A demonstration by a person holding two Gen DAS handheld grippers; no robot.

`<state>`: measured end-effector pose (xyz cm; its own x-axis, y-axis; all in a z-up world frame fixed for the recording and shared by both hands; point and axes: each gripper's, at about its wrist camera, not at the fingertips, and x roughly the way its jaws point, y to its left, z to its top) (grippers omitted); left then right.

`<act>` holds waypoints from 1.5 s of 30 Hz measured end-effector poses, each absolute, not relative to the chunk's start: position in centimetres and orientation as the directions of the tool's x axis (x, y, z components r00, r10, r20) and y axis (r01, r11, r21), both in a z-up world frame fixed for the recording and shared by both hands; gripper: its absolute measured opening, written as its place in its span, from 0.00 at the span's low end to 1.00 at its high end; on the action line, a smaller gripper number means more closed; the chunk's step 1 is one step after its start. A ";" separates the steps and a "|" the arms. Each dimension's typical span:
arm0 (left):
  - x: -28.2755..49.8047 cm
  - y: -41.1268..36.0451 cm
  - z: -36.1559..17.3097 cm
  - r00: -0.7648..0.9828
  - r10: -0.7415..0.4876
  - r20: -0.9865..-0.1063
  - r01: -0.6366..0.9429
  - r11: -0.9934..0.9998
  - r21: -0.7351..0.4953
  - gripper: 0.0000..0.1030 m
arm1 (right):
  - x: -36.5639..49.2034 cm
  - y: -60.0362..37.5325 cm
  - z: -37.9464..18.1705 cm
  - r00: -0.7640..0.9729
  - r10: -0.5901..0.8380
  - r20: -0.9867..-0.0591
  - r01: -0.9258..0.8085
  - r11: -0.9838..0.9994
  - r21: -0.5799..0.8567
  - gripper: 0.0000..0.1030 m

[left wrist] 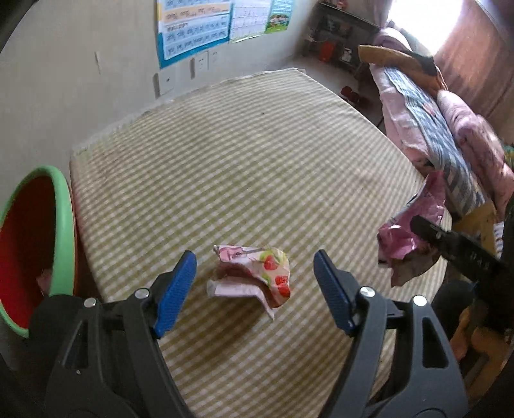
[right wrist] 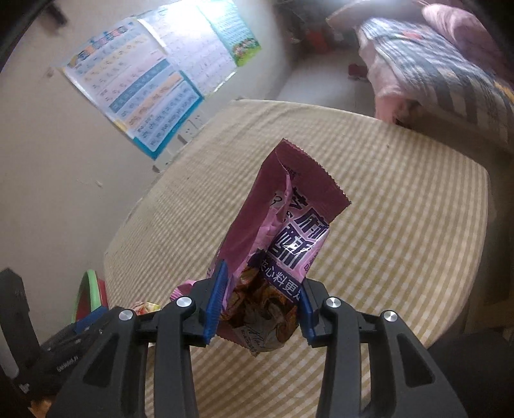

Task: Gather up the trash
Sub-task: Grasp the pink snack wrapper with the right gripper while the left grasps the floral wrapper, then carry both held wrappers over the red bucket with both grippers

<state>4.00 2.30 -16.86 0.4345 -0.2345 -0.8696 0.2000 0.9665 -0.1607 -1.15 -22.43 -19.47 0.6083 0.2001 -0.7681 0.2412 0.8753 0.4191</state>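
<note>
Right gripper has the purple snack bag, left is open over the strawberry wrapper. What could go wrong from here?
1. The right gripper pinches the purple snack bag only near its lower end; most of it stands free and could slip on the way to the bin.
2. The crumpled strawberry wrapper lies loose on the checked tablecloth; the open left gripper may nudge it or catch cloth.

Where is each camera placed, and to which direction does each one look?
Left wrist: on the left gripper, angled down at the table; its open fingers flank the strawberry wrapper; bin at left.
Right wrist: on the right gripper, angled down over the table; its fingers pinch the purple bag.
Shared: table, bin, strawberry wrapper, posters, bed; the left view also shows the right gripper with its bag.
</note>
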 end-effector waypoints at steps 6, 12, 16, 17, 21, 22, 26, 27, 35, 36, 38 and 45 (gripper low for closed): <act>4.2 1.8 -18.2 0.395 -0.217 -0.892 0.168 0.972 -0.162 0.70 | -1.6 -21.8 -18.9 0.622 0.198 -0.757 0.212 0.889 0.407 0.38; 4.1 1.7 -20.8 0.333 -0.213 -0.918 0.159 0.973 -0.168 0.60 | -1.9 -20.8 -18.8 0.617 0.195 -0.762 0.190 0.903 0.385 0.38; 3.8 1.8 -21.1 0.342 -0.236 -0.909 0.187 0.966 -0.181 0.51 | -2.1 -19.9 -18.2 0.622 0.186 -0.761 0.167 0.918 0.361 0.38; 3.7 1.9 -20.9 0.350 -0.243 -0.905 0.188 0.964 -0.186 0.50 | -2.1 -19.7 -18.1 0.621 0.186 -0.761 0.164 0.919 0.358 0.38; 2.8 2.8 -19.2 0.427 -0.250 -0.869 0.199 0.963 -0.180 0.48 | -2.1 -19.0 -18.1 0.614 0.183 -0.768 0.153 0.927 0.343 0.38; 2.4 3.1 -18.5 0.458 -0.248 -0.854 0.201 0.964 -0.173 0.49 | -2.1 -18.7 -18.1 0.612 0.179 -0.771 0.150 0.930 0.335 0.38; 1.9 4.4 -16.6 0.531 -0.239 -0.813 0.187 0.969 -0.163 0.49 | -2.0 -17.6 -17.9 0.603 0.170 -0.780 0.136 0.941 0.311 0.39; 1.8 4.9 -16.2 0.549 -0.235 -0.802 0.179 0.970 -0.162 0.49 | -2.0 -17.2 -17.9 0.597 0.167 -0.784 0.132 0.944 0.302 0.39; 1.5 8.0 -13.7 0.626 -0.245 -0.740 0.132 0.969 -0.209 0.49 | -2.7 -13.6 -16.9 0.583 0.143 -0.800 0.081 0.969 0.232 0.39; 1.4 8.2 -13.5 0.634 -0.249 -0.732 0.133 0.968 -0.214 0.49 | -2.9 -13.2 -16.6 0.584 0.138 -0.800 0.076 0.972 0.223 0.40; 1.1 8.4 -13.1 0.645 -0.257 -0.720 0.136 0.965 -0.222 0.50 | -3.4 -12.3 -15.9 0.592 0.126 -0.796 0.065 0.977 0.203 0.40; -1.0 9.1 -11.2 0.698 -0.274 -0.662 0.169 0.961 -0.221 0.50 | -5.6 -9.9 -13.1 0.628 0.084 -0.773 0.035 0.990 0.136 0.40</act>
<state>-0.99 9.09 -11.17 0.6977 -0.2745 -0.6617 0.1686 0.9607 -0.2207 -5.56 -9.89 -13.10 0.6284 0.0839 -0.7733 0.0347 0.9902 0.1356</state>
